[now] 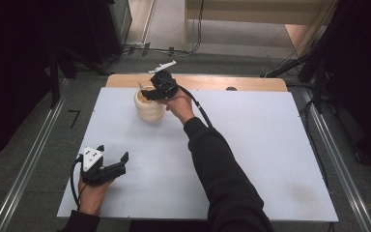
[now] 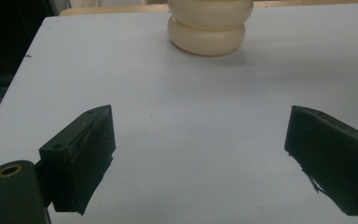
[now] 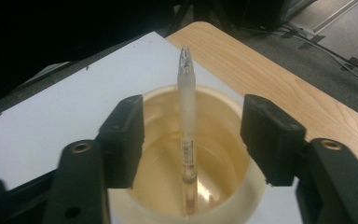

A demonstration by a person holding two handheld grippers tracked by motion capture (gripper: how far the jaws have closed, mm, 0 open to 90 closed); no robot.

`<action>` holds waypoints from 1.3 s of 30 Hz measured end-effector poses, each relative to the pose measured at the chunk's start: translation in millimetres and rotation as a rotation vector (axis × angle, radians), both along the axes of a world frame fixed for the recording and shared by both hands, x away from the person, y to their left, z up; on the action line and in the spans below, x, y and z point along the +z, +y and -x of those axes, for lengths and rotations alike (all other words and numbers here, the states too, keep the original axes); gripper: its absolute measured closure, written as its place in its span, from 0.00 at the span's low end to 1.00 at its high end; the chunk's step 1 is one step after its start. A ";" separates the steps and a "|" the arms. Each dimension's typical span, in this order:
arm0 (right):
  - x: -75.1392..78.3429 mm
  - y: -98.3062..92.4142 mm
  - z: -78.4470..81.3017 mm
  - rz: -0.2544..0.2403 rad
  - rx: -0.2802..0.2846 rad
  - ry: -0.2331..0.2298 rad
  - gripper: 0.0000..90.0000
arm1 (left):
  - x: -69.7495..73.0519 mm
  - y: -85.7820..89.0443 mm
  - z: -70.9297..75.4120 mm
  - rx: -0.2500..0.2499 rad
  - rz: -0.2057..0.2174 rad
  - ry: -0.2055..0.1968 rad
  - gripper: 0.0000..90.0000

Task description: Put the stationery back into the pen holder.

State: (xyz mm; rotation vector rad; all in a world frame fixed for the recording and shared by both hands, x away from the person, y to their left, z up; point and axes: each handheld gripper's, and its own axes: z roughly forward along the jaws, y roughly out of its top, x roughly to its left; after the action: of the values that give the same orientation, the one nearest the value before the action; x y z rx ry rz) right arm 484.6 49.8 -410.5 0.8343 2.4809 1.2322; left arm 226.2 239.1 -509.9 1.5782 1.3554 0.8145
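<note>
The left claw, black with a grey three-cornered plate on top, is nearest the person, held low over the white sheet that covers the bench, well short of the cream ribbed plastic cup and to its left as the high view shows it. Its jaws stand wide apart with nothing between them; in the left gripper view the bare white surface lies between the two black pads, and the cup stands farther off, straight ahead.

The cup sits upright on the white sheet near the bench's far edge, where a strip of pale wood shows beyond the sheet.

The right claw hovers just above the cup's mouth, the person's dark-sleeved arm reaching forward to it. Its jaws are spread, one on each side of the rim in the right gripper view, and press on nothing. Between them, a slim translucent white pen with a small label on its barrel stands inside the cup, its lower end on the cup's bottom and its upper end leaning against the far rim, poking out above it. The pads are apart from the pen.
</note>
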 end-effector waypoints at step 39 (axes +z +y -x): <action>-22.9 -85.7 43.4 0.043 -0.051 0.033 0.29 | -0.7 -2.2 -1.9 -0.003 0.006 0.005 0.10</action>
State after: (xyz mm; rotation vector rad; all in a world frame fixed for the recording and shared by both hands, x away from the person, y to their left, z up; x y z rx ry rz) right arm 441.2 -36.0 -433.5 0.9082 2.4861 1.1537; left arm 228.1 236.9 -510.6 1.5781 1.3572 0.8049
